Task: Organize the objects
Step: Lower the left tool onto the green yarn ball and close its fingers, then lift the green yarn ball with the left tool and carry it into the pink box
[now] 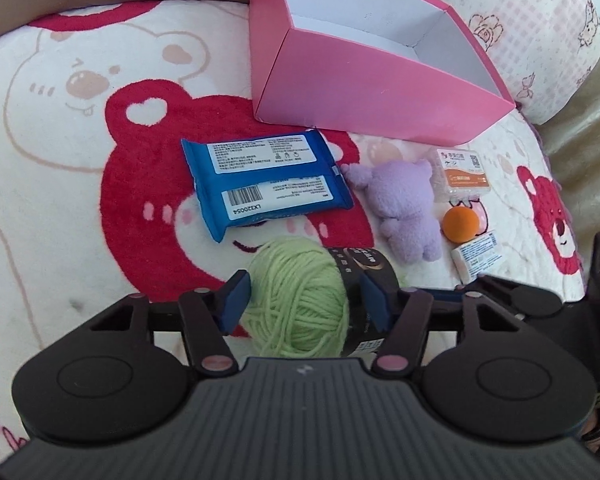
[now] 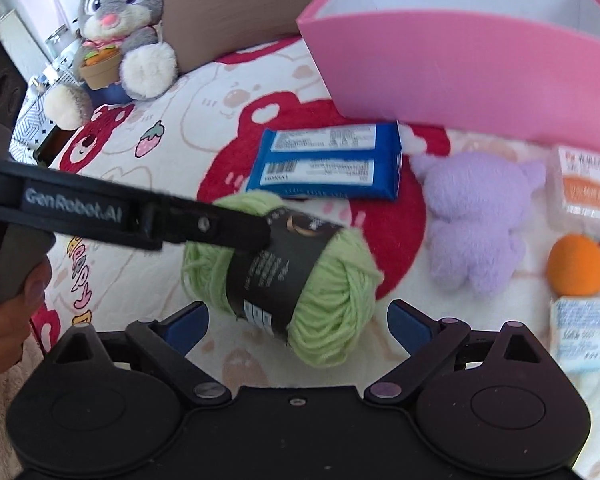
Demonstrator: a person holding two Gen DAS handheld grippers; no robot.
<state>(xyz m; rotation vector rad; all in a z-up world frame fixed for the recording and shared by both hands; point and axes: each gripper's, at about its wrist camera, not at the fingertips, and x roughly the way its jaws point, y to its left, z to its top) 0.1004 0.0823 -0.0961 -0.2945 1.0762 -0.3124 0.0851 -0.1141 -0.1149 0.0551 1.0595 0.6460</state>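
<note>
Left wrist view: the left hand-held gripper [image 1: 304, 300] has its blue pads on either side of the green yarn ball [image 1: 300, 300], apparently pressing its yarn end and black label band; no earlier frame shows its motion. The right hand-held gripper [image 2: 298, 322] stands wide open just near of the same ball, touching nothing. The yarn lies on a bear-print blanket [image 1: 60, 200], near of the blue wipes pack [image 1: 266, 180]. To the right lie a purple plush [image 1: 406, 208], an orange ball [image 1: 460, 222], a clear orange-labelled box [image 1: 464, 174] and a small white packet [image 1: 476, 258]. The pink box [image 1: 360, 92] at the far side looks empty, so sorting has, by appearance, barely begun; every item remains outside. The wipes pack lies between yarn and box.
</note>
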